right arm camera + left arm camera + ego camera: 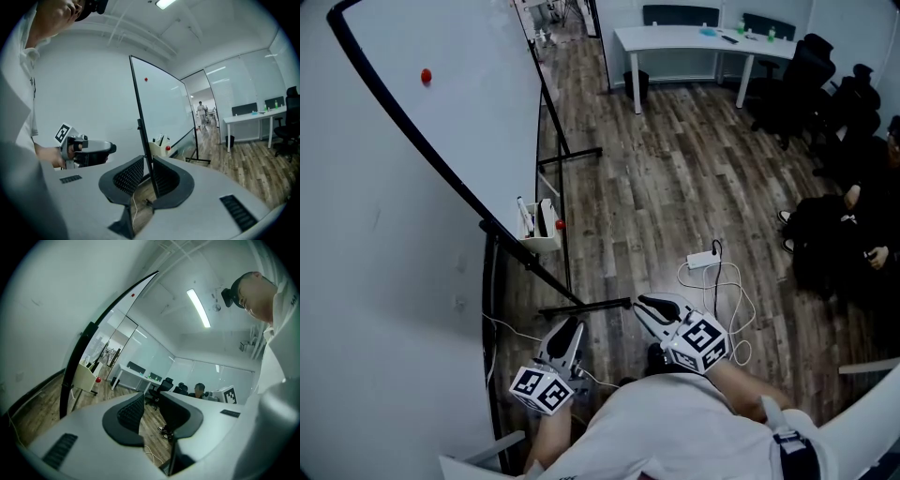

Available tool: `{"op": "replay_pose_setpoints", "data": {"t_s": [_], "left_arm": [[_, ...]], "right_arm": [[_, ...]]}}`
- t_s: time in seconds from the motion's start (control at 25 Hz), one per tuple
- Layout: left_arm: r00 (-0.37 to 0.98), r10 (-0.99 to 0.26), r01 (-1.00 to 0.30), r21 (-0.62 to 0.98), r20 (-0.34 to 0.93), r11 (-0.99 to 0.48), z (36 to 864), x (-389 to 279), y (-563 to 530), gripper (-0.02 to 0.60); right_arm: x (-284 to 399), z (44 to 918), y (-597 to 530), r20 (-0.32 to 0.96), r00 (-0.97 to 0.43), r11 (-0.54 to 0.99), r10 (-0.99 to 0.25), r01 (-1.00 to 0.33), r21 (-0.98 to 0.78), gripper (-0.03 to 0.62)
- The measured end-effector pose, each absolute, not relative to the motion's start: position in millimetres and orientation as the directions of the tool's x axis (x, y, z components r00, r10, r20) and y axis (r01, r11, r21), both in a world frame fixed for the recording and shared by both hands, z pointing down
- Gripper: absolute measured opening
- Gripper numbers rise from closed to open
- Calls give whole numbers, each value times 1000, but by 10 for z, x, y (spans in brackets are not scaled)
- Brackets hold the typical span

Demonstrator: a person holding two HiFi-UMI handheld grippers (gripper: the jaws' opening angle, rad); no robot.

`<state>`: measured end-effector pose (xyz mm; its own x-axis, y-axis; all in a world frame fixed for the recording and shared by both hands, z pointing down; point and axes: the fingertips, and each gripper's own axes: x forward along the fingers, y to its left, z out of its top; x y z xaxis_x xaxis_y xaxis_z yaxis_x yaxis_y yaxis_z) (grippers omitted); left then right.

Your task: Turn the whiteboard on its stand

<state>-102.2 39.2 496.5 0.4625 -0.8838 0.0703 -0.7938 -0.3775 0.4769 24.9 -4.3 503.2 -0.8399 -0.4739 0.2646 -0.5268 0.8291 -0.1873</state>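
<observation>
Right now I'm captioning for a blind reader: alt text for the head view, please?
A black-framed whiteboard fills the left; the person's left gripper and right gripper, both open, are near its base. Beyond, wood floor with a power strip and a white desk.

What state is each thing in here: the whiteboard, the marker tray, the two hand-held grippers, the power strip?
Whiteboard, upright on its stand, touched by neither hand-held gripper.
Red magnet, stuck on the whiteboard.
Marker tray, holding markers upright.
Left hand-held gripper, open, nothing between its jaws.
Right hand-held gripper, open, gripping nothing.
Power strip, lying on the floor, a cable plugged in.
</observation>
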Motion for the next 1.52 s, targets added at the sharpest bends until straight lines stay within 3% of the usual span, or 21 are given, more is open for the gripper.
{"op": "replay_pose_setpoints", "data": {"t_s": [0.96,1.52], "left_arm": [[445,-892,-811,459,80,-363,4902,-458,-431,92],[367,-924,-845,451,102,-286,5001,-795,-431,92]], "right_arm": [[885,5065,-842,263,-841,825,-474,-528,-203,63],[589,5192,-937,280,-876,862,-392,-456,-222,63]]}}
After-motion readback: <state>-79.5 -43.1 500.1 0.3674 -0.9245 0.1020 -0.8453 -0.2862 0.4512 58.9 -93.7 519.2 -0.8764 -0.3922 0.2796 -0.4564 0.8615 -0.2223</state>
